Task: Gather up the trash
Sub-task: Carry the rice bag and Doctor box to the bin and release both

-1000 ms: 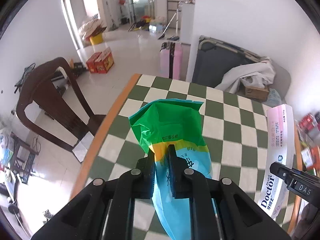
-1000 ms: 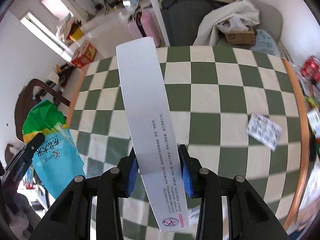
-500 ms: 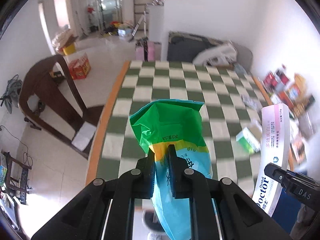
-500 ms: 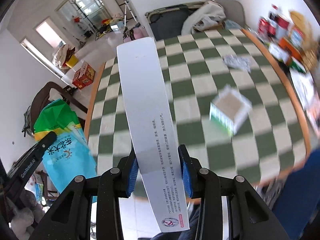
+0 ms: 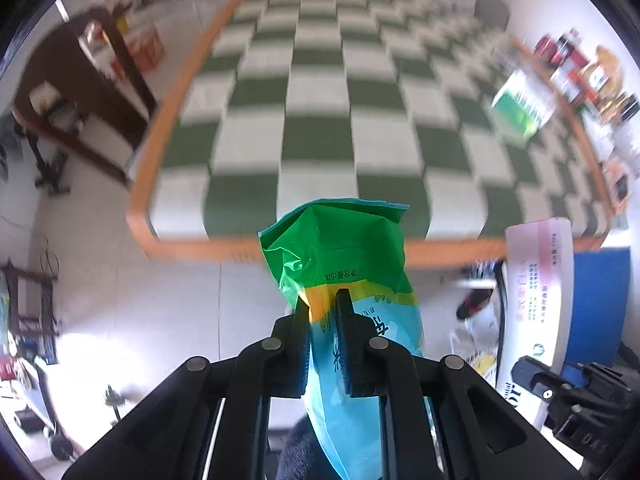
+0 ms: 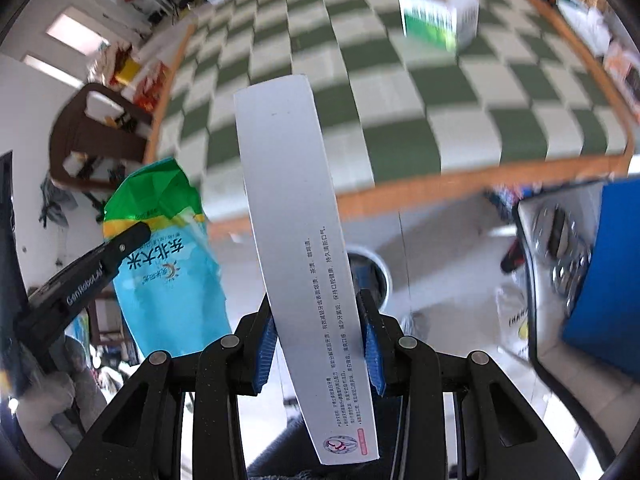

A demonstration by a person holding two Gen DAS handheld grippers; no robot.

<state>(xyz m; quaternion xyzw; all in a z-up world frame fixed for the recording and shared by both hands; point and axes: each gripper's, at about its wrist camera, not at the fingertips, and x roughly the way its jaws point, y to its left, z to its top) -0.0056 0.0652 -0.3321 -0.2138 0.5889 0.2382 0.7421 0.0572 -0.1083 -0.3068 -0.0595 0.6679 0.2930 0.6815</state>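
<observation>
**A:** Left wrist view first. What is the left tool [image 5: 322,304] doing at lower centre?

**B:** Its fingers are clamped on a green-and-blue bag [image 5: 344,280], pinched at the yellow band so the crumpled green top stands up ahead of the camera and the blue end hangs below. The bag is in the air, over pale floor, in front of the orange near edge of the checked tabletop [image 5: 320,128], which fills the upper frame, blurred.

**A:** And at lower right?

**B:** The right tool's black body, carrying a long white-and-pink box [image 5: 536,300] upright. A green-and-white carton [image 5: 522,110] sits on the tabletop at upper right, near a blurred row of bottles and packets by the far edge.

**A:** Now the right wrist view.

**B:** The right tool [image 6: 318,344], lower centre, is closed on the box [image 6: 296,216], blue pads against its two long sides near the printed end, so the plain end juts up the middle of the frame. At left the bag [image 6: 160,264] shows in the left tool's grip. The carton [image 6: 438,20] lies at the top on the tabletop [image 6: 400,92].

**A:** Why hold both items off the tabletop?

**B:** Probably a carry to a bin: each piece of rubbish is held clear of the edge, over the floor. A blue-walled shape [image 6: 596,280] at right may be the container, though I cannot tell. The carton looks like trash not yet collected.
</observation>
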